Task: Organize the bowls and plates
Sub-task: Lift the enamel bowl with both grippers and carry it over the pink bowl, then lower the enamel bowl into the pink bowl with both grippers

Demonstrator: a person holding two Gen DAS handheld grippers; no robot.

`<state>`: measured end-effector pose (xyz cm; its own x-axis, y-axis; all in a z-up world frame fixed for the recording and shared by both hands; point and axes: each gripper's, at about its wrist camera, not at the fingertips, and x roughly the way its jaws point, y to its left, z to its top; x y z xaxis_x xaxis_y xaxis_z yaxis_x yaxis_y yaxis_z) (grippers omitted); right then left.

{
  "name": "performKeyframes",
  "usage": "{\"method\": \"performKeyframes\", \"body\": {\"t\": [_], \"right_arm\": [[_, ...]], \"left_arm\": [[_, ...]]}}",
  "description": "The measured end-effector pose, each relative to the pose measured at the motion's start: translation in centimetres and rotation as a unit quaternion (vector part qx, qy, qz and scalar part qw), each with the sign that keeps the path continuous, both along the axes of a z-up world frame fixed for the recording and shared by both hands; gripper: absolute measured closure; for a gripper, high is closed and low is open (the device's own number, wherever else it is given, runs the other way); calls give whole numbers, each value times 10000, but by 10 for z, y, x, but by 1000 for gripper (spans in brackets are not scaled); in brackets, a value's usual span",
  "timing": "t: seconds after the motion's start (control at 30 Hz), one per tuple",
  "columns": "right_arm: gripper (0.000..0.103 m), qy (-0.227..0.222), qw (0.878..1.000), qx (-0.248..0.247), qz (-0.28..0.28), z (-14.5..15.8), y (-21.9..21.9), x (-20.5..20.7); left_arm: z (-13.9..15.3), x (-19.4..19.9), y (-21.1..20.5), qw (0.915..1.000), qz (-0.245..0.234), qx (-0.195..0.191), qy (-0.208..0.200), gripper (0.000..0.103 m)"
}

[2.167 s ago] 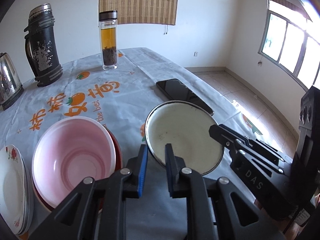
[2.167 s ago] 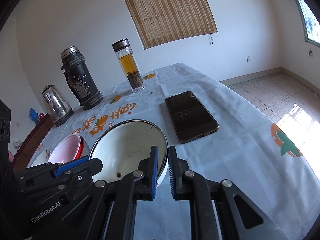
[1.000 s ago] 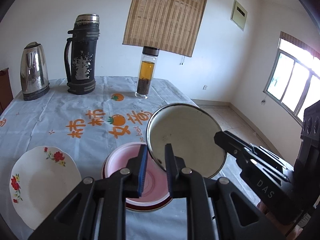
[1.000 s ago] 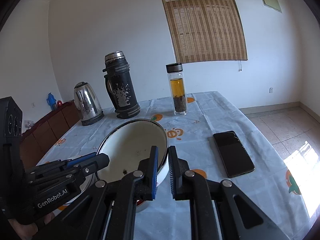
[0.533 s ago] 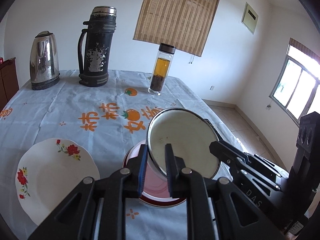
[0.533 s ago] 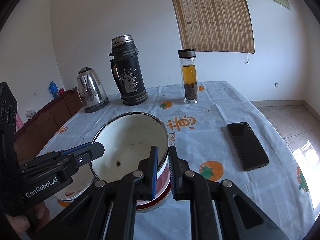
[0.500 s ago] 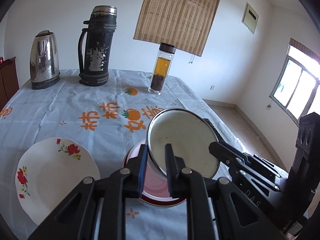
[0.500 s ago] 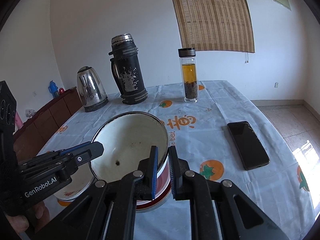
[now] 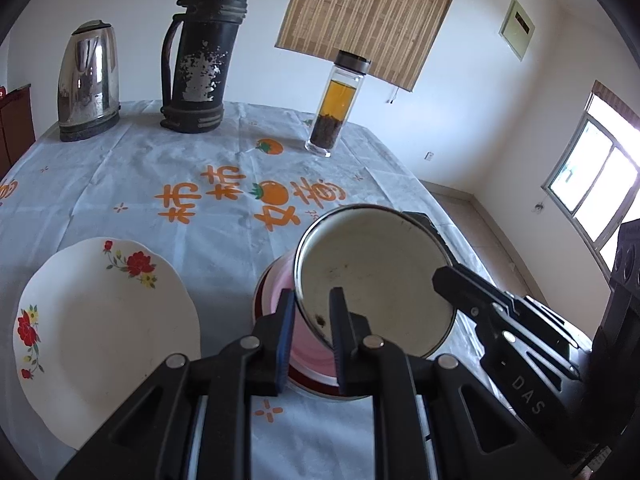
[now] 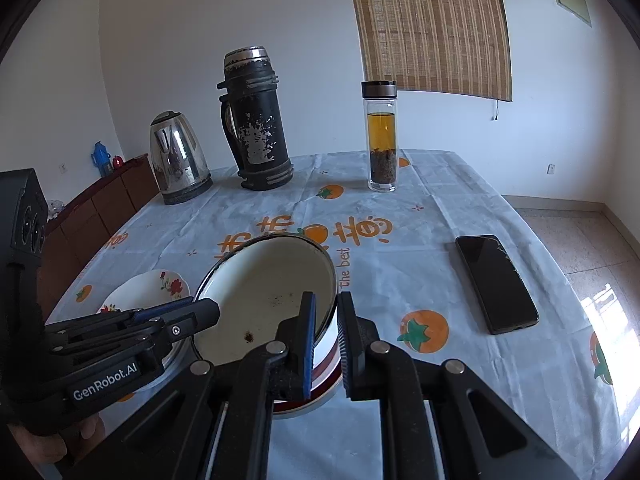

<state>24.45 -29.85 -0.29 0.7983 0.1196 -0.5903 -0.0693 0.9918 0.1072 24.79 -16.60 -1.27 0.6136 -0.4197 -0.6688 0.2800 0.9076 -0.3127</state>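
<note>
The enamel bowl [image 9: 376, 280] is gripped at opposite rims by left claw [image 9: 311, 312] and right claw [image 10: 326, 320], above the pink bowl [image 9: 280, 280].

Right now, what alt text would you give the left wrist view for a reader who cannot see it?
Two grippers, left gripper and right gripper, pinch opposite rims of a cream enamel bowl, tilted over a pink bowl. A floral plate lies to its left on the printed tablecloth; a kettle, flask and tea bottle stand behind.
</note>
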Motion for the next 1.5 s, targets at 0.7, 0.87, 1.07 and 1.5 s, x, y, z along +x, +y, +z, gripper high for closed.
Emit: {"method": "performKeyframes", "body": {"t": [0.7, 0.87, 1.07, 1.5], "right_arm": [[89, 326, 9995, -29, 26, -20, 3, 12], [89, 386, 9992, -39, 50, -24, 4, 12], [89, 489, 9988, -19, 47, -30, 1, 13], [89, 519, 9986, -15, 53, -32, -1, 14]], "left_arm": [[-6, 1, -1, 9997, 63, 241, 72, 89], [-8, 2, -1, 9996, 68, 270, 88, 89], [-13, 1, -4, 9993, 34, 352, 120, 89], [-21, 6, -7, 9988, 19, 417, 247, 89]]}}
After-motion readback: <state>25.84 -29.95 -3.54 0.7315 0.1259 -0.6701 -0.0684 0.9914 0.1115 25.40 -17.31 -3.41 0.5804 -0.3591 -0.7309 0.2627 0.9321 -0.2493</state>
